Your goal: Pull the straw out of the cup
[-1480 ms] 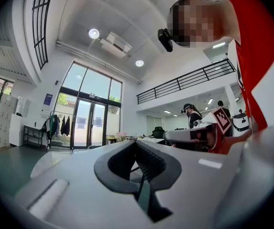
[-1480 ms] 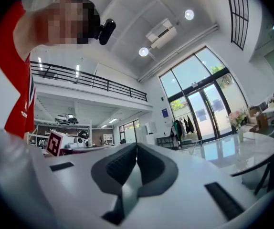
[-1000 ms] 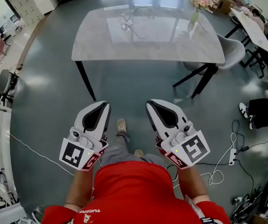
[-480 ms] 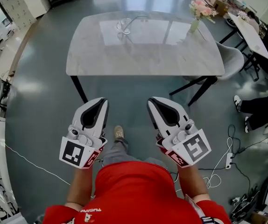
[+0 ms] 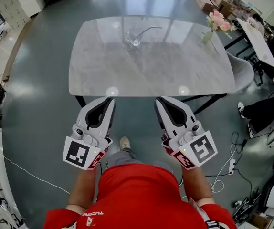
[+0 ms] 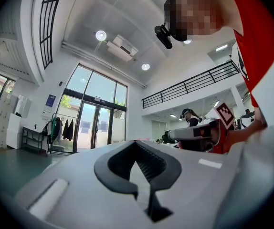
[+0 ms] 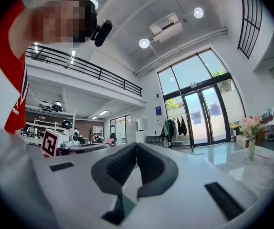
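In the head view a clear glass cup [image 5: 128,37] stands far back on the grey marble table [image 5: 151,75], with a thin straw [image 5: 146,31] arching out of it to the right. My left gripper [image 5: 109,100] and right gripper [image 5: 159,100] are held side by side just short of the table's near edge, both far from the cup. Each gripper's jaws are shut with nothing between them, as the left gripper [image 6: 136,143] and right gripper [image 7: 137,145] show in their own views. Neither gripper view shows the cup.
A vase of pink flowers [image 5: 217,23] stands at the table's far right corner, also seen as flowers [image 7: 250,128] in the right gripper view. A grey chair [image 5: 244,68] sits right of the table. Cables and a power strip [image 5: 230,166] lie on the floor at right.
The table has come much closer; both grippers have travelled forward together up to its near edge. Their jaws have stayed shut.
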`<state>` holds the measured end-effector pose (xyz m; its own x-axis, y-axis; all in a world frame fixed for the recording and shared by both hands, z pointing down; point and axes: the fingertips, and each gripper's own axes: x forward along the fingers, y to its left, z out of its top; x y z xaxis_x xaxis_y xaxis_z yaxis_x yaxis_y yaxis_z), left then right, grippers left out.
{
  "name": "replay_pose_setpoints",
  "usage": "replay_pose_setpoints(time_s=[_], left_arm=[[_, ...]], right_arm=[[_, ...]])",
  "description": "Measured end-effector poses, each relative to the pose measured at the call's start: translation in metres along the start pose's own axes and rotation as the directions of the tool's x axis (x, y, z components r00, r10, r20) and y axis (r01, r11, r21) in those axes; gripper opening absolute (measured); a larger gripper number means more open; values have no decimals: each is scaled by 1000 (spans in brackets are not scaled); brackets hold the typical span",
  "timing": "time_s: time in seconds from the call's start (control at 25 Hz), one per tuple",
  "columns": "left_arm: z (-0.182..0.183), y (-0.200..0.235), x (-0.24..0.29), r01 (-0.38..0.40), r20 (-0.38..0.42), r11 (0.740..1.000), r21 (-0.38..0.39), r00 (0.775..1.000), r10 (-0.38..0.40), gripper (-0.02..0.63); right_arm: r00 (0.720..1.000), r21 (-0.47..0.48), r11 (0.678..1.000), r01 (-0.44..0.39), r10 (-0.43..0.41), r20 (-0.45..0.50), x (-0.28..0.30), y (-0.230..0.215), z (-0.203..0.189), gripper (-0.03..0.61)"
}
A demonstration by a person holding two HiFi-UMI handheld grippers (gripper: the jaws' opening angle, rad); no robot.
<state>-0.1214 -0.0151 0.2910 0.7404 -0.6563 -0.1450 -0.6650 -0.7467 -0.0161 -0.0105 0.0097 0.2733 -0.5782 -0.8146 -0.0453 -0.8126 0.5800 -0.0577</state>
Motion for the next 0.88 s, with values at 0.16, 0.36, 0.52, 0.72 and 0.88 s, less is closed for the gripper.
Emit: replay_pose_setpoints(time_s=[0.16, 0.36, 0.52, 0.72, 0.88], left_arm=[[-5, 36, 18, 21, 0, 1000, -10, 1000, -21, 5], [-11, 68, 38, 33, 1, 999, -31, 999, -33, 5], [-18, 80, 54, 34, -3, 998, -48, 999, -34, 5], [-22, 97, 71, 22, -12, 998, -57, 1000, -23, 5], [-27, 108, 86, 4, -16, 998, -57, 1000, -5, 5]], right_arm=[[1000, 8, 1000, 21, -21, -9, 37, -12, -4, 2], [999, 10, 999, 48, -48, -23, 66, -28, -7, 2], [998, 6, 999, 52, -52, -25, 79, -44, -9, 2], [998, 7, 999, 44, -44, -34, 99, -62, -12, 2], [999, 10, 1000, 24, -24, -34, 116, -79, -16, 2]])
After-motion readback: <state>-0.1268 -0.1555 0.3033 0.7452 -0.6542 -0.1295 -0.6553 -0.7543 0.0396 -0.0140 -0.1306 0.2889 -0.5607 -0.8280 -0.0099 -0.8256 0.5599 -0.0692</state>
